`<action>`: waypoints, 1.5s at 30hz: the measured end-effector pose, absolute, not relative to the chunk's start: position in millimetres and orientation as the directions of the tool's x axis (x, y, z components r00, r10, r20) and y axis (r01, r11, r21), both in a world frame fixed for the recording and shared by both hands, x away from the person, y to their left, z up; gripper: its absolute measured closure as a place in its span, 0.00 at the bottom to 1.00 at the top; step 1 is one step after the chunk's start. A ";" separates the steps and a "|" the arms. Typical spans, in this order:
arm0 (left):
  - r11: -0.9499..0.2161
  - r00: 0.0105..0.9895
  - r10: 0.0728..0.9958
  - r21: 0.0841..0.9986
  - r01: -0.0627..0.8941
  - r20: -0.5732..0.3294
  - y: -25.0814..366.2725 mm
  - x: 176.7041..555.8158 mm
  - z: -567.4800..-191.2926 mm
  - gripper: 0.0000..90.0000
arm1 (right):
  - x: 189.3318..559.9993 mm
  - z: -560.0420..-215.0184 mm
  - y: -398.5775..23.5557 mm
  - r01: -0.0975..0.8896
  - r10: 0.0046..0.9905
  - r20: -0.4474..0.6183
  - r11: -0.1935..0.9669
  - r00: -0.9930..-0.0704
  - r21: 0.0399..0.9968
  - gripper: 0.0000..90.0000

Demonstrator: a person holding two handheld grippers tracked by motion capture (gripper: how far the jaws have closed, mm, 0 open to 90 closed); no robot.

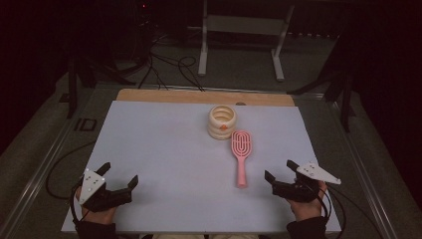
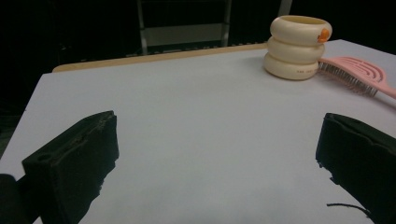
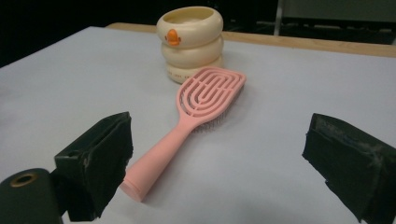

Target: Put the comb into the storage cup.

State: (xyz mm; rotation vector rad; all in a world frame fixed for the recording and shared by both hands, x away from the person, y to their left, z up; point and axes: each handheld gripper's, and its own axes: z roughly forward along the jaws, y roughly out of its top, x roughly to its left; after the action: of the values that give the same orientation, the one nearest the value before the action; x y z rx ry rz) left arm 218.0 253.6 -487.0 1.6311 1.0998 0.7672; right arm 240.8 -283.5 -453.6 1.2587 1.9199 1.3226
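Both grippers spread wide, holding nothing.
The right gripper (image 1: 278, 171) hovers just beside the pink hairbrush (image 1: 241, 155)'s handle; the left gripper (image 1: 119, 175) is well apart. The brush seemingly touches the cream ringed holder (image 1: 222, 122).

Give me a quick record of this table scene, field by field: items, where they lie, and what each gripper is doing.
surface: white table
item 1: pink hairbrush, bristles down, handle toward the person
item 2: cream ringed holder, upright, just beyond the brush head
left hand-held gripper: open, holding nothing, at the near left
right hand-held gripper: open, holding nothing, near the brush handle
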 end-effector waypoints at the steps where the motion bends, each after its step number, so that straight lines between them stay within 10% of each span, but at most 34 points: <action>1: -0.102 0.386 0.922 0.949 0.298 -0.022 253.7 218.2 -487.2 0.00 | 241.3 -451.7 -282.2 0.413 0.881 0.104 0.109 -0.461 0.904 0.09; 45: -0.095 0.379 0.925 0.949 0.299 -0.027 255.0 217.6 -487.4 0.00 | 303.3 -424.3 -220.0 0.617 0.879 0.083 0.259 -0.469 0.743 0.09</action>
State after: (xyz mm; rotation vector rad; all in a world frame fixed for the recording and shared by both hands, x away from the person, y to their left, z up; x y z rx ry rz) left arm 217.6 255.0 -487.4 1.6213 1.1108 0.7696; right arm 303.3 -220.0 -424.3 1.3691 2.1888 1.0448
